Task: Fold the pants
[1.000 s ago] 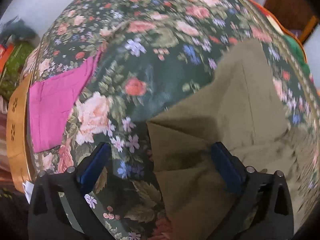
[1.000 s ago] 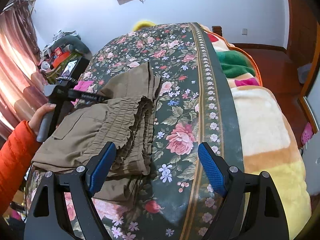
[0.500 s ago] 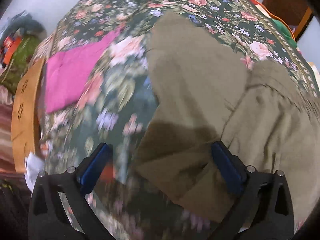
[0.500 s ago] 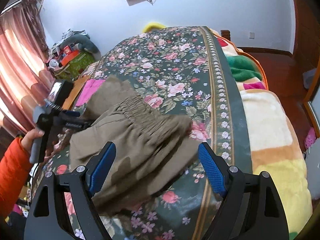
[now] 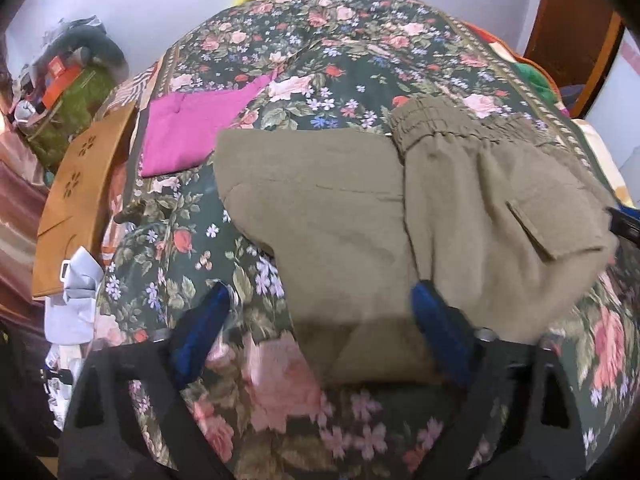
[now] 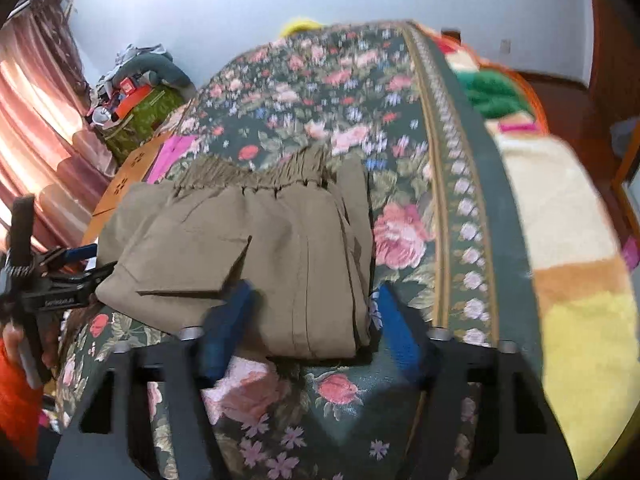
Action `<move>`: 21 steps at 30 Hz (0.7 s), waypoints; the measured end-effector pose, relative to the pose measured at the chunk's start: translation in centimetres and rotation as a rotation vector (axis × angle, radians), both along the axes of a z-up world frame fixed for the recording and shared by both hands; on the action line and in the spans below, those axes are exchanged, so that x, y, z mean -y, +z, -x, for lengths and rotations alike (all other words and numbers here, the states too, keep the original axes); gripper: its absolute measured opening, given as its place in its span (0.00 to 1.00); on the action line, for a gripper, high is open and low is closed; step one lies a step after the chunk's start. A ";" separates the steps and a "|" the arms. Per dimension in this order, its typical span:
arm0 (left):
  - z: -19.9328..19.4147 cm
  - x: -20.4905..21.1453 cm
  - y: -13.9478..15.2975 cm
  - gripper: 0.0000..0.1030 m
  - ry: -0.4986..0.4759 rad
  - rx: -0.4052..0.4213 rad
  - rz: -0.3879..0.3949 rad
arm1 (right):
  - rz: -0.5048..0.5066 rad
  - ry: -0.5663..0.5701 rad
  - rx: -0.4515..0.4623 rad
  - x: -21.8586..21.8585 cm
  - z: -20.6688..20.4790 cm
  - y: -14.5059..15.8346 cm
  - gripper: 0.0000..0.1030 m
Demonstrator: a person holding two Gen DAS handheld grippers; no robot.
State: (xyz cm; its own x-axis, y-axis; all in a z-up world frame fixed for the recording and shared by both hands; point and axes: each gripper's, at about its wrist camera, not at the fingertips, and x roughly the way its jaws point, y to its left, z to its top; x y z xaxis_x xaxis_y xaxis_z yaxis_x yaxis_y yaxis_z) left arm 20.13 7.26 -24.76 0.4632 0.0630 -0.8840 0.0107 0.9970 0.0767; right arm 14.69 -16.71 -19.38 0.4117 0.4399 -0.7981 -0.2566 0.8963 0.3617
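Observation:
The olive-green pants [image 5: 400, 216] lie folded in a compact stack on the floral bedspread [image 5: 320, 48]; the elastic waistband faces the far side and a flap pocket is on top. My left gripper [image 5: 320, 320] is open, its blue pads astride the near edge of the stack without gripping it. In the right wrist view the pants [image 6: 248, 248] lie just ahead of my right gripper [image 6: 312, 312], which is open with its pads on either side of the stack's near right corner. The left gripper [image 6: 80, 260] shows at the stack's left edge.
A folded magenta cloth [image 5: 192, 128] lies on the bed left of the pants. A wooden headboard panel [image 5: 80, 200] and cluttered items [image 5: 68, 92] are at the left. A striped blanket [image 6: 560, 240] covers the bed's right side. Pink curtains [image 6: 36, 128] hang at left.
The pants were folded over and now lie as a squared stack. Both grippers have pulled back toward the near edge of the stack, still open.

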 end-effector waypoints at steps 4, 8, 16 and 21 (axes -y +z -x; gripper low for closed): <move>0.9 -1.0 0.0 0.69 0.035 0.024 -0.019 | -0.006 0.005 -0.033 0.2 0.0 -0.8 0.32; 1.8 -2.2 -0.2 0.67 0.064 0.033 0.013 | 0.062 0.049 -0.013 -0.2 0.7 -0.5 0.27; 3.3 -4.2 -0.1 0.67 0.112 0.017 -0.022 | 0.149 0.117 -0.004 -0.8 0.8 -0.1 0.28; 3.2 -6.1 1.2 0.66 0.159 0.042 -0.065 | 0.155 0.128 -0.024 -0.2 -0.2 1.1 0.38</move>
